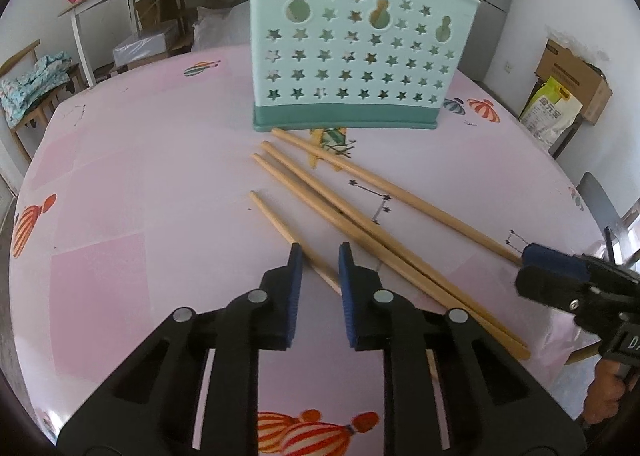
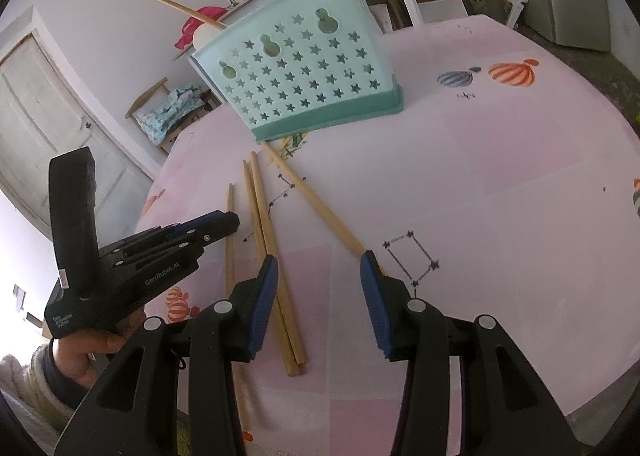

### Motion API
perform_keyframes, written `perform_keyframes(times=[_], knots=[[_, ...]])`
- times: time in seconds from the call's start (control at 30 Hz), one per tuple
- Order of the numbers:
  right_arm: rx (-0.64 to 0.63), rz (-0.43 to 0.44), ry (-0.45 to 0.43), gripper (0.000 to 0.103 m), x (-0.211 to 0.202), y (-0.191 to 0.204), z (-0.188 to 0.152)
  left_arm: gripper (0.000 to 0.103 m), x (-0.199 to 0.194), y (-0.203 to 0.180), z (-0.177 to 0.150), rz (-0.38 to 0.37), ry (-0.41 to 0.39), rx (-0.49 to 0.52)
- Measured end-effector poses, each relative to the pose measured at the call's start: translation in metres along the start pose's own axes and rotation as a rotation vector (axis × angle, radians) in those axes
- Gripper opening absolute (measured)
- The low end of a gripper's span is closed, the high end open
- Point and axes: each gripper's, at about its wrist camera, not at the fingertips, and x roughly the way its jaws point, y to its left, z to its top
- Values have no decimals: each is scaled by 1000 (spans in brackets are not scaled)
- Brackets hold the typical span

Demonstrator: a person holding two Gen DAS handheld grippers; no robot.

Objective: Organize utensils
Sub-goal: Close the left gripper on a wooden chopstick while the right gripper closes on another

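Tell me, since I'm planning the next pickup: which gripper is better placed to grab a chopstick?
Left. The left gripper already straddles the lone chopstick, jaws narrow around it. The right gripper hangs open between chopsticks.

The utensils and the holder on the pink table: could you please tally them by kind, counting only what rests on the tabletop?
Wooden chopsticks lying loose on the table: 4
Teal utensil holder with star cut-outs: 1
Total: 5
More utensils stand inside the holder; their number cannot be told.
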Motion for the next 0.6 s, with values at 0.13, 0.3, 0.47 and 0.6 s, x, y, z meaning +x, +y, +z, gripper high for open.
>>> perform_keyframes(times=[0.13, 0.3, 0.47, 0.6], knots=[[-51, -24, -10, 42, 1, 4, 10, 12, 1, 11, 4, -6, 12, -2], [-160, -66, 31, 42, 15, 10, 24, 10, 2, 21, 7, 12, 22, 24], [-243, -100, 107, 33, 32, 14, 27, 7, 0, 27, 6, 30, 30, 45], [-292, -123, 132, 26, 36, 18, 25, 7, -1, 26, 4, 42, 31, 59]])
